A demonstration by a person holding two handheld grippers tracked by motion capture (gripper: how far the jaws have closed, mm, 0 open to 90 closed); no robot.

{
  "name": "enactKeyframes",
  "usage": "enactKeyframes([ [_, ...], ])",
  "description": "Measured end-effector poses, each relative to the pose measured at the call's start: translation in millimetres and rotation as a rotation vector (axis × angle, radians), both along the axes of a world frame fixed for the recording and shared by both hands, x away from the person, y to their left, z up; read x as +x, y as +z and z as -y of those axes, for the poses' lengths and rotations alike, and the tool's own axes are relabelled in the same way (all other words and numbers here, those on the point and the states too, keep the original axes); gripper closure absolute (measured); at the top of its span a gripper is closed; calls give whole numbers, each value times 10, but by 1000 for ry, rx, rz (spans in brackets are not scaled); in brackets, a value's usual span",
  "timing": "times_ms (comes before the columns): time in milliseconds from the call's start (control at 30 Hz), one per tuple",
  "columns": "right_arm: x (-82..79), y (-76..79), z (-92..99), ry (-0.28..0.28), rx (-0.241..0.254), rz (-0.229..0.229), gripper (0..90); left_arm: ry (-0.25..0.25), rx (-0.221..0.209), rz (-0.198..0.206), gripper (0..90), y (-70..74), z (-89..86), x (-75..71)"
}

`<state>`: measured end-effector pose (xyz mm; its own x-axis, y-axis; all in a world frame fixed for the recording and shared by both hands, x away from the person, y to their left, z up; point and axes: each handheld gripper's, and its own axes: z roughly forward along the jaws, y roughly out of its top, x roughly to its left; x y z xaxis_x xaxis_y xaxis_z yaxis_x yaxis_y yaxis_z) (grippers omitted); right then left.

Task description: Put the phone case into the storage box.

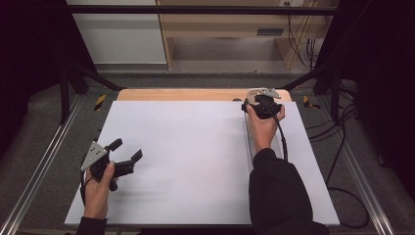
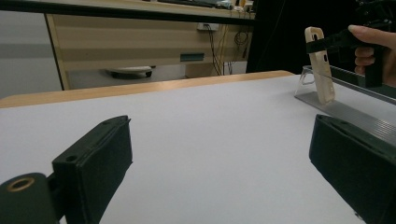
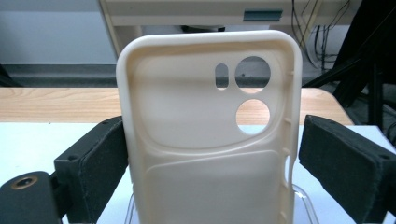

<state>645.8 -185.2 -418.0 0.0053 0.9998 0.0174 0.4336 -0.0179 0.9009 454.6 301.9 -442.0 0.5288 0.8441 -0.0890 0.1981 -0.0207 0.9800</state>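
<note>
A cream phone case [image 3: 210, 140] with camera cut-outs stands upright between the jaws of my right gripper [image 3: 212, 154], which press on its two side edges. In the left gripper view the phone case [image 2: 320, 70] leans slightly, its lower end on a clear acrylic stand [image 2: 355, 114], with the right gripper [image 2: 327, 44] holding its upper part. From above, the right gripper [image 1: 261, 101] is at the far right of the white mat [image 1: 186, 161]. My left gripper [image 1: 126, 151] hovers open over the mat's near left, nothing between its jaws [image 2: 219, 158].
The long clear stand [image 1: 249, 132] runs front to back under the right forearm. A wooden table edge [image 1: 186, 94] lies beyond the mat. A wooden desk [image 1: 220, 29] and cables [image 1: 303, 44] stand behind the table. Metal rails [image 1: 44, 161] flank the table.
</note>
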Motion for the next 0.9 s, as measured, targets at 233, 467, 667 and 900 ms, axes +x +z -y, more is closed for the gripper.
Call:
enactKeyframes([
  [233, -6, 6, 1, 6, 1, 3, 90, 2, -1, 3, 57, 5, -2, -3],
  [467, -12, 13, -4, 9, 4, 6, 87, 4, -1, 3, 57, 8, -8, -6],
  [667, -20, 28, -11, 17, -3, 12, 96, 1, 32, 8, 56, 26, -18, -10],
  [900, -40, 47, -31, 40, -36, 44, 63, 7, 38, 7, 54, 22, -18, -8],
])
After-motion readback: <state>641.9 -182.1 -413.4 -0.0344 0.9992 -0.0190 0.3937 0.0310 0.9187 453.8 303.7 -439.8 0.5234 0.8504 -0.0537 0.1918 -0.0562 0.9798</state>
